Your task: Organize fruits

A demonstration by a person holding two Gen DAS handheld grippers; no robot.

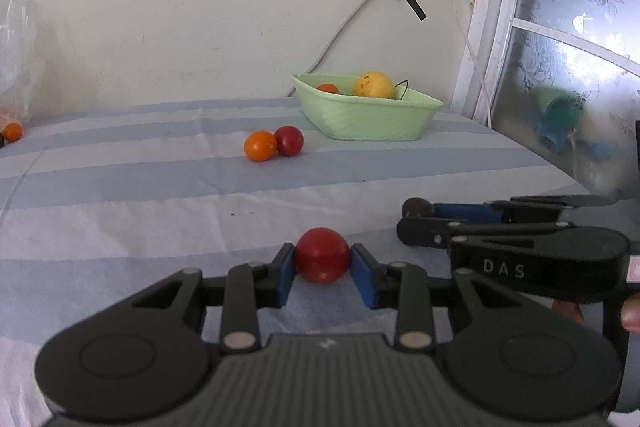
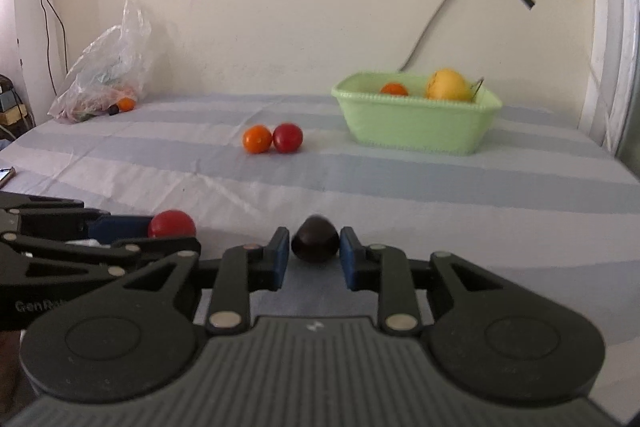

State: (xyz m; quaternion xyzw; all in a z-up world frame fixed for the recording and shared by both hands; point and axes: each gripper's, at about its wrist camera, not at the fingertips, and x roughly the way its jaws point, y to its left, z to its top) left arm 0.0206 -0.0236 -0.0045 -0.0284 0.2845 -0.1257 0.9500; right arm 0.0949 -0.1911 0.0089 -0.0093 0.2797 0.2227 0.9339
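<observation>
Left wrist view: the left gripper (image 1: 323,269) is clamped on a red fruit (image 1: 322,254), both pads touching its sides, low over the striped cloth (image 1: 120,211). Just beside it, the right gripper (image 2: 314,253) brackets a dark fruit (image 2: 315,239); a thin gap shows at each pad, so it is not squeezed. Farther off, an orange fruit (image 2: 257,138) and another red one (image 2: 287,137) lie touching. Beyond them, a green basket (image 2: 416,127) holds a yellow fruit (image 2: 447,85).

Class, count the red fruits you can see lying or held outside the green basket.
2: one red fruit between the left gripper pads, another on the cloth beside an orange fruit. The plastic bag may hide more.
</observation>
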